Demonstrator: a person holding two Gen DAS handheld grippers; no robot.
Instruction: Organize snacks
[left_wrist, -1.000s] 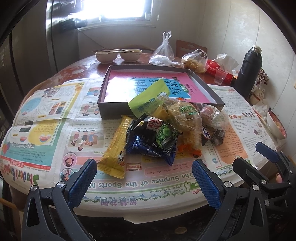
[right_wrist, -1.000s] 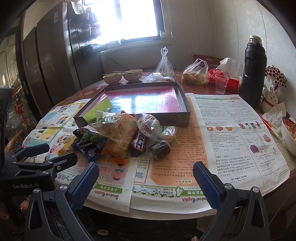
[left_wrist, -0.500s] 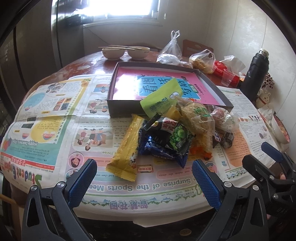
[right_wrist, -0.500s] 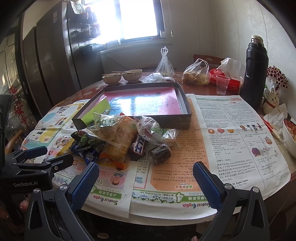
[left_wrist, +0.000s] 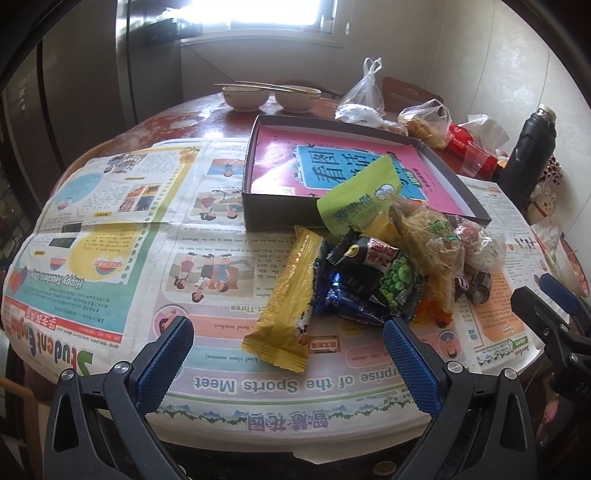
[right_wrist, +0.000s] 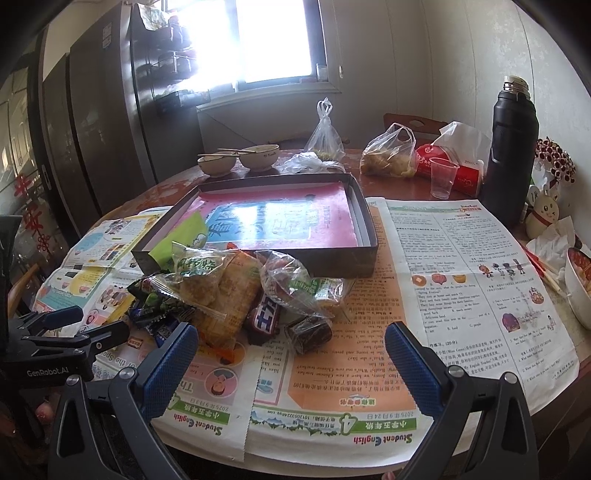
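Here my round wooden table sits under newspaper sheets near a bright window, with dark cabinets on the left. I count two bowls, two tied plastic bags, one clear cup, one black flask and one shallow dark box. The snack pile lies on the paper against the box's near wall, a yellow packet at its left edge. My left gripper and right gripper both hang spread wide with nothing held, short of the pile
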